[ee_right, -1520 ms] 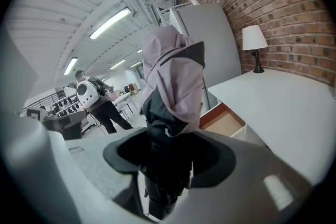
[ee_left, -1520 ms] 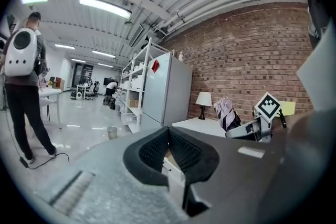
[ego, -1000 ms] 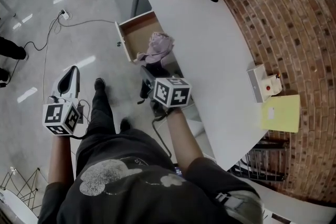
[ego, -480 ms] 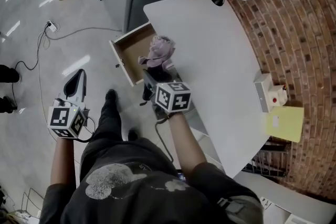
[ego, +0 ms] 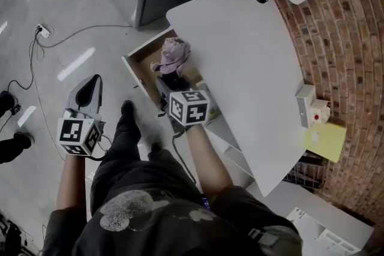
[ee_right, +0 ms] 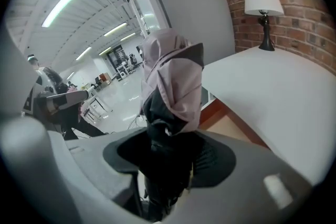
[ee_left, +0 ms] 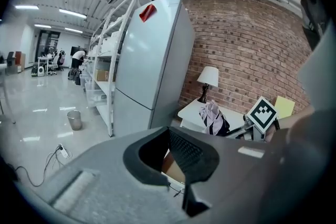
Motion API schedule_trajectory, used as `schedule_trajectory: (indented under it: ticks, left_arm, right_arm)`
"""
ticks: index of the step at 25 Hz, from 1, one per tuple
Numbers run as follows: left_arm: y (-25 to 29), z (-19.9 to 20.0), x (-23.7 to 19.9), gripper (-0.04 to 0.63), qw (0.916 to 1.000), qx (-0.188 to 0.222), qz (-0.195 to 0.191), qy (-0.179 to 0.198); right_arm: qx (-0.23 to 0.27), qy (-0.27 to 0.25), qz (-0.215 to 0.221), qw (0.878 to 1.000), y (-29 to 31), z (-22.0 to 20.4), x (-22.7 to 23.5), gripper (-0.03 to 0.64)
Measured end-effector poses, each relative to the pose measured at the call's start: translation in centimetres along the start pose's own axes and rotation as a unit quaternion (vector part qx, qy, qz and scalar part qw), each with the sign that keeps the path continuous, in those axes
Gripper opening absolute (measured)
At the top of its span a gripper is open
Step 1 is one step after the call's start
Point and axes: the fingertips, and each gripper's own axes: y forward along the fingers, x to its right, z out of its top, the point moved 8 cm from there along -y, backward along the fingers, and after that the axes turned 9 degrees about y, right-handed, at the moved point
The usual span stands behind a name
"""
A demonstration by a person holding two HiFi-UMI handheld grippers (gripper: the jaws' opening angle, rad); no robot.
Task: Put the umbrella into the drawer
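Above the drawer (ego: pixel 139 63), right tool (ego: pixel 166 87), clamping umbrella (ego: pixel 173 56), has advanced; left tool (ego: pixel 93 83) gapes empty.

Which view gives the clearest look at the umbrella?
The right gripper view: the umbrella fills the centre, clamped in the right gripper. The head view shows only its pink top over the open drawer; the left gripper view shows it small and far off.

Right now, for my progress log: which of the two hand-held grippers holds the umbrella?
The right hand-held gripper: its jaws clamp the pink-and-black umbrella over the open drawer. The left hand-held gripper is empty, off over the floor.
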Motion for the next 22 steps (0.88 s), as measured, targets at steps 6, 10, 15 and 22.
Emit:
schedule_trajectory:
  ticks: [6, 10, 15, 22]
  left_arm:
    - [3.8, -3.4, -2.1, 0.011, 0.9989, -0.027, -0.033, -0.017]
    - [5.8, -5.1, -2.4, 0.011, 0.9969, -0.041, -0.066, -0.011]
    - [7.3, -6.7, -2.8, 0.011, 0.9964, -0.047, -0.067, -0.021]
    - [9.4, -8.8, -2.5, 0.011, 0.9974, -0.051, -0.036, -0.038]
  right_arm:
    - [-0.034, -0.006, -0.030, 0.999, 4.6, -0.4, 0.6, 0.241]
    - [-0.046, 0.002, -0.050, 0.998, 6.9, -0.9, 1.4, 0.241]
    - [-0.052, 0.008, -0.058, 0.997, 9.6, -1.8, 2.6, 0.241]
    - [-0.058, 0.014, -0.058, 0.997, 12.6, -3.4, 5.6, 0.241]
